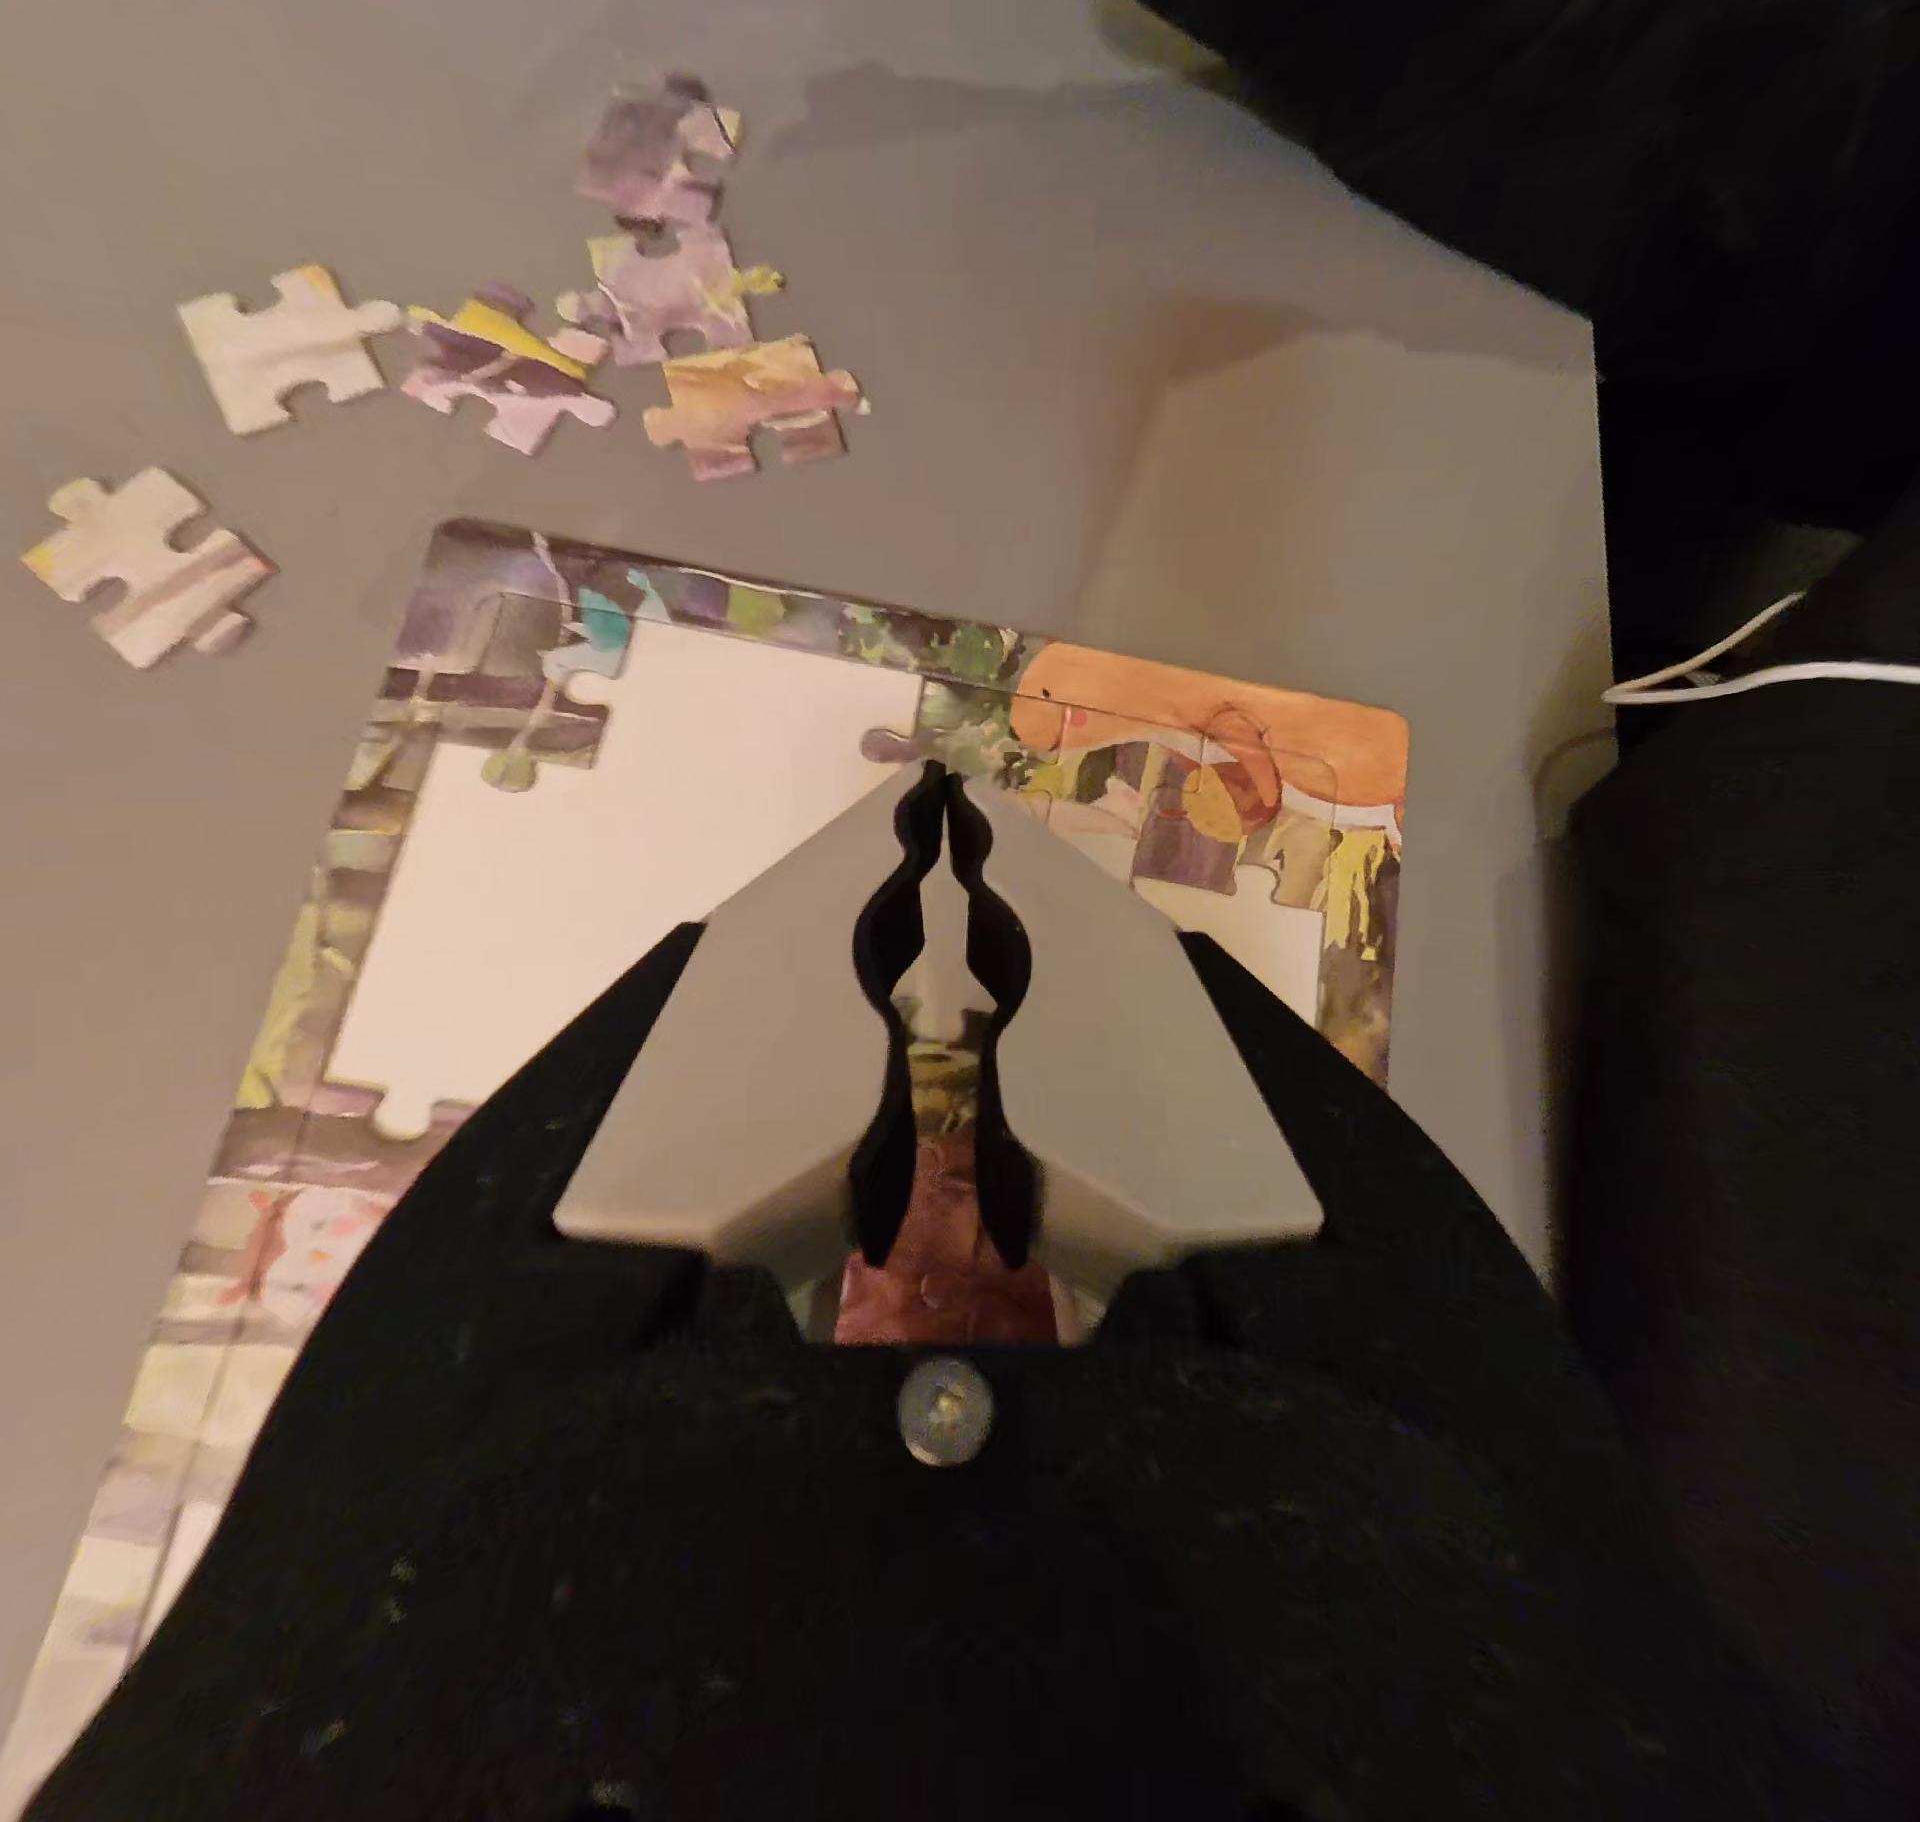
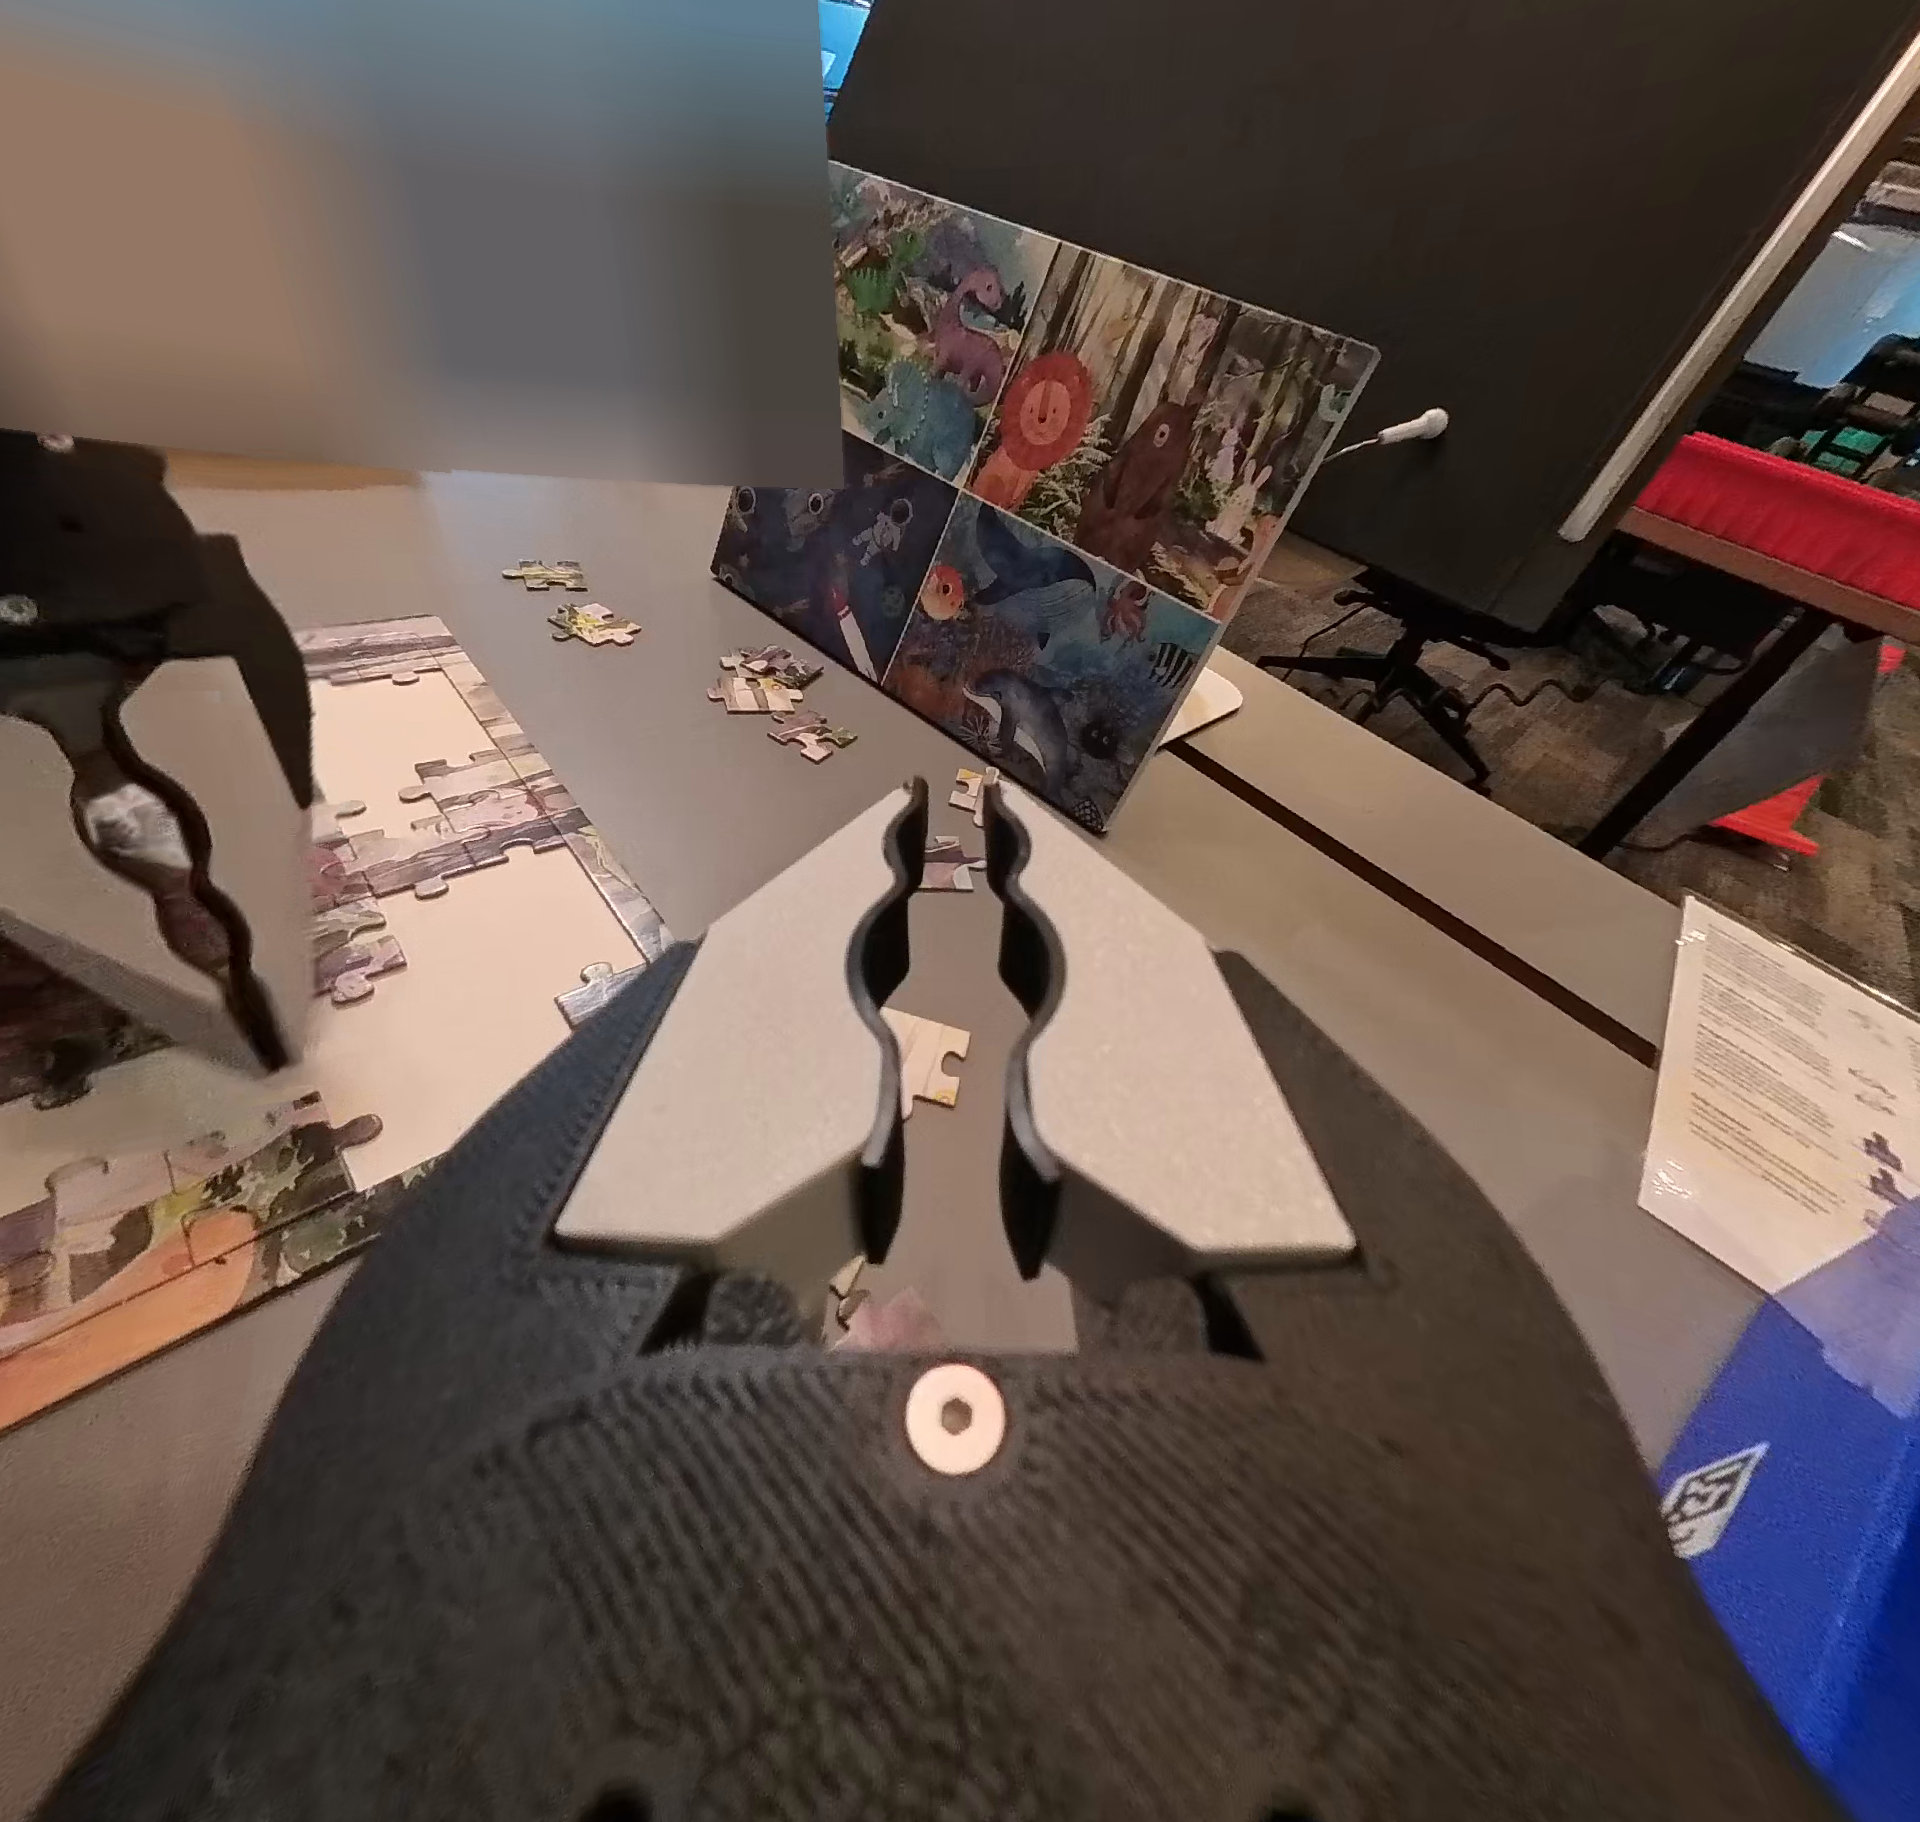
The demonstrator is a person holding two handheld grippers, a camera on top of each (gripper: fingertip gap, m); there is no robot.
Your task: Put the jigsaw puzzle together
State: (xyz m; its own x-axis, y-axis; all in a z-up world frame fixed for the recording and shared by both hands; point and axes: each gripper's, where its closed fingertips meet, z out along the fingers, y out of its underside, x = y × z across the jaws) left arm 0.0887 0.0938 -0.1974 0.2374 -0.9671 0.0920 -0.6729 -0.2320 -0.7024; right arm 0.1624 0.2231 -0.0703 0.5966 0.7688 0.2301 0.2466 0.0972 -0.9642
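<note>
Puzzle (image 1: 665, 837) long axis lower left to upper right, centre unfilled, left gripper (image 1: 943, 780) clenched tips on it, right gripper (image 2: 951, 796) released, printed sheet (image 2: 1787, 1086) right edge.

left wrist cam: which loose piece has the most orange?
The piece at the right end of the loose cluster, nearest the puzzle frame's top edge. It is orange-yellow over purple; the others are mostly white, grey or purple.
</note>
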